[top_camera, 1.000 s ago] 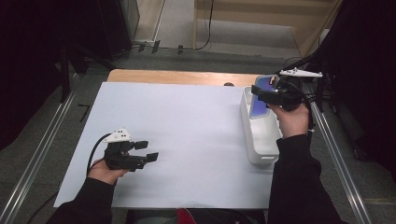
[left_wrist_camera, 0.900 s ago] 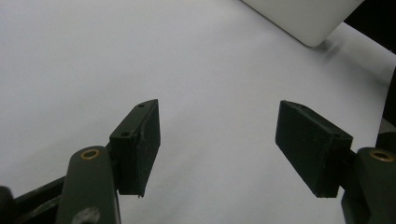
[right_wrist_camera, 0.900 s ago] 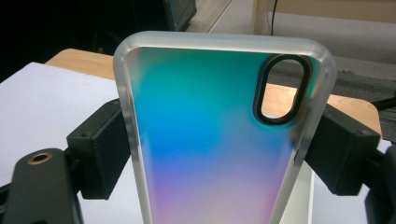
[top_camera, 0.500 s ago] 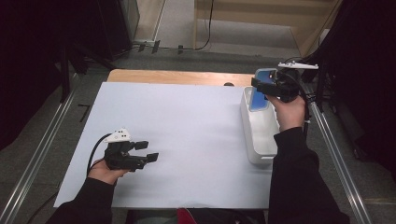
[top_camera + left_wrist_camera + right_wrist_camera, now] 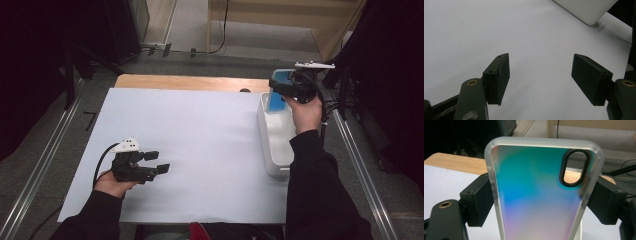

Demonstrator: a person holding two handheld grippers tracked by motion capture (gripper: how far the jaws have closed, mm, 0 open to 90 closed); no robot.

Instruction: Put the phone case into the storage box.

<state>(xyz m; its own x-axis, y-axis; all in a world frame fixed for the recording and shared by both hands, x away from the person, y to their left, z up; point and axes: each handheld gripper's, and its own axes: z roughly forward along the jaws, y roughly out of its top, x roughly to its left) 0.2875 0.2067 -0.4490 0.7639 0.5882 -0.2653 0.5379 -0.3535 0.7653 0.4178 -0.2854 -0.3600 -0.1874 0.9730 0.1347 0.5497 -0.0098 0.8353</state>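
Note:
My right gripper (image 5: 280, 90) is shut on a phone case (image 5: 536, 195), an iridescent blue-green shell with a frosted rim and an oval camera cut-out. Its jaws press on the case's two long sides, and the case stands upright between them. In the high view the phone case (image 5: 276, 97) hangs above the far end of a white tray (image 5: 276, 152) at the table's right. My left gripper (image 5: 157, 162) rests low over the white sheet at the near left. It is open with nothing between its pads (image 5: 499, 77).
A white sheet (image 5: 200, 145) covers most of the table, with a strip of bare wood (image 5: 190, 82) along the far edge. A corner of the white tray (image 5: 584, 10) shows in the left gripper view. Metal rails run down both sides of the table.
My right gripper has carried the phone case away from me, from over the tray's middle to its far end. The left gripper has stayed where it was.

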